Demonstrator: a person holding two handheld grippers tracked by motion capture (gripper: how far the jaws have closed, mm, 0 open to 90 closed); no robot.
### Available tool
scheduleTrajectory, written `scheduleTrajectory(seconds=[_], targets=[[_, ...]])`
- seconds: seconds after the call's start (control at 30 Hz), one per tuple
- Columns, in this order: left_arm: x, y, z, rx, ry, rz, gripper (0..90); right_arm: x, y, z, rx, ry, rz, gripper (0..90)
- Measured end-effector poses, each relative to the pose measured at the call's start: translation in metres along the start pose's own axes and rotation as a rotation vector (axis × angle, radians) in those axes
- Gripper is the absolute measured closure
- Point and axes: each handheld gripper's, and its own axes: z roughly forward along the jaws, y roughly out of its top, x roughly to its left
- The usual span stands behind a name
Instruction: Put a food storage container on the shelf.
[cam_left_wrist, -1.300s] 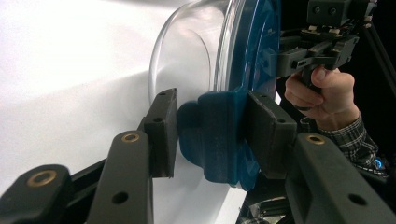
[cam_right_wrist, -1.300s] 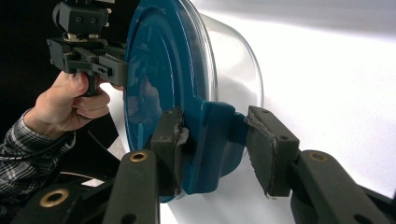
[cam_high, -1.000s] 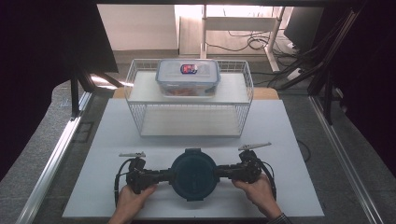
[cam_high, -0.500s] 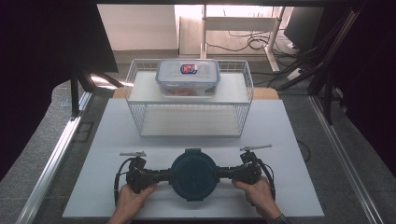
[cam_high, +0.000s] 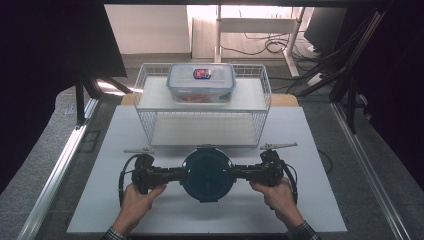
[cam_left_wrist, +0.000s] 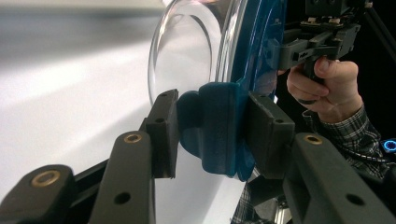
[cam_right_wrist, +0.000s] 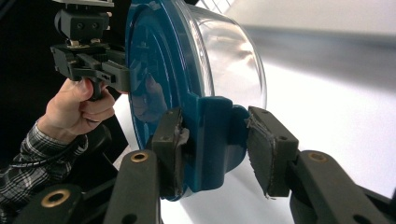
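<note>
- High view: we see the round container with a blue lid (cam_high: 207, 173) above the white tabletop (cam_high: 320, 150), in front of the wire basket (cam_high: 150, 100).
- Our left tongs (cam_high: 176, 173) grip its left lid tab (cam_left_wrist: 212, 130).
- Our right tongs (cam_high: 239, 173) grip the right lid tab (cam_right_wrist: 217, 140).
- On the basket sits a rectangular box (cam_high: 201, 82).

Your grippers are black: the left gripper (cam_high: 176, 174) and right gripper (cam_high: 241, 173) have brass-ringed pivot holes, looping cables; your cuffs are dark plaid flannel
</note>
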Motion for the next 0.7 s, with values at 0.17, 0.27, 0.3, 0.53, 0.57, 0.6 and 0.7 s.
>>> scheduleTrajectory(seconds=[0.17, 0.27, 0.3, 0.53, 0.57, 0.6, 0.7], targets=[[-0.007, 0.016, -0.005, -0.013, 0.002, 0.023, 57.5, 0.007, 0.018, -0.008, -0.024, -0.003, -0.024, 57.5], [-0.012, 0.031, -0.009, -0.020, 0.002, 0.039, 57.5, 0.011, 0.028, -0.012, -0.037, -0.005, -0.037, 57.6], [-0.012, 0.031, -0.009, -0.020, 0.002, 0.039, 57.5, 0.011, 0.028, -0.012, -0.037, -0.005, -0.037, 57.6], [-0.023, 0.061, -0.016, -0.036, -0.002, 0.066, 57.5, 0.021, 0.056, -0.025, -0.072, -0.012, -0.064, 57.6], [-0.023, 0.061, -0.016, -0.036, -0.002, 0.066, 57.5, 0.021, 0.056, -0.025, -0.072, -0.012, -0.064, 57.6], [-0.027, 0.070, -0.019, -0.037, -0.001, 0.076, 57.5, 0.025, 0.065, -0.028, -0.082, -0.012, -0.070, 57.6], [-0.030, 0.080, -0.022, -0.039, 0.000, 0.087, 57.5, 0.029, 0.076, -0.033, -0.096, -0.013, -0.083, 57.6]])
